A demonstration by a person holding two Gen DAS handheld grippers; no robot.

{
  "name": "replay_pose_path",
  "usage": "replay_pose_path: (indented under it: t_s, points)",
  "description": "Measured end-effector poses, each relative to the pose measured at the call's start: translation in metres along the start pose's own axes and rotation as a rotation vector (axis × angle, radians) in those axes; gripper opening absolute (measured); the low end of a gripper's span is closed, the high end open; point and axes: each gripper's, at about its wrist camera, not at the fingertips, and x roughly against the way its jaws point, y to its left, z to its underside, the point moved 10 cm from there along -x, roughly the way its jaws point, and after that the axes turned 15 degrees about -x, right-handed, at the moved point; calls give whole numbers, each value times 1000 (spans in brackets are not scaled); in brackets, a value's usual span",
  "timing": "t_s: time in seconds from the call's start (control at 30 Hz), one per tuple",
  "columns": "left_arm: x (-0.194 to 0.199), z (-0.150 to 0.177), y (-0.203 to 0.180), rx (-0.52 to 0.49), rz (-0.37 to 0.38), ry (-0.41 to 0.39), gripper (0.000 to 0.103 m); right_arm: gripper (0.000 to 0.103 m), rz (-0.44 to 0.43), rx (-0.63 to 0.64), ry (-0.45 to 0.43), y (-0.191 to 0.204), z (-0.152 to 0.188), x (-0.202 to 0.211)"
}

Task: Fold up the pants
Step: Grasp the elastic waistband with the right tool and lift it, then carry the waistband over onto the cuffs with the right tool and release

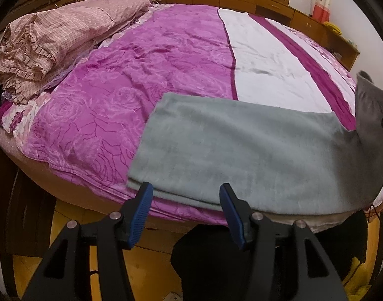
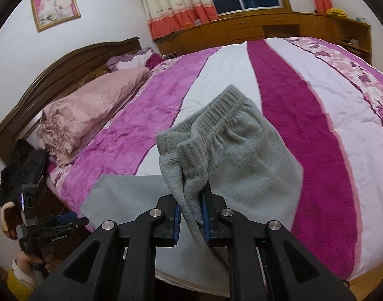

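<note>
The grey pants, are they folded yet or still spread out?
Partly folded. The right tongs grip the grey pants near the waistband, lifting that end above the bed; the legs lie flat.

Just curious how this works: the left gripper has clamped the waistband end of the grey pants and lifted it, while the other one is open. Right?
Wrong side: the right wrist view shows the right gripper clamping the grey pants; the left gripper is open.
</note>
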Motion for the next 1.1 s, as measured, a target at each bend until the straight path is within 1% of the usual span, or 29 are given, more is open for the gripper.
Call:
replay_pose_path:
  t_s: [0.3,0.43,0.57,0.67,0.83,0.97,1.1]
  points:
    - [2,-11,9,-19,-5,-25,58,7,-56,49,57,47,13,-28]
    - [-4,-7,10,-11,7,-18,58,7,-75,93,88,73,25,-41]
    - [-9,-1,13,10,19,-10,58,7,-64,132,136,88,44,-63]
    - [-12,2,15,28,31,-8,58,7,-48,151,195,91,67,-82]
    - [-14,2,15,34,45,-9,58,7,11,203,319,75,112,-106]
    - [-16,-2,9,37,69,-19,58,8,28,209,365,64,130,-113]
    - [-14,-11,-6,16,111,-37,58,9,19,196,370,59,133,-113]
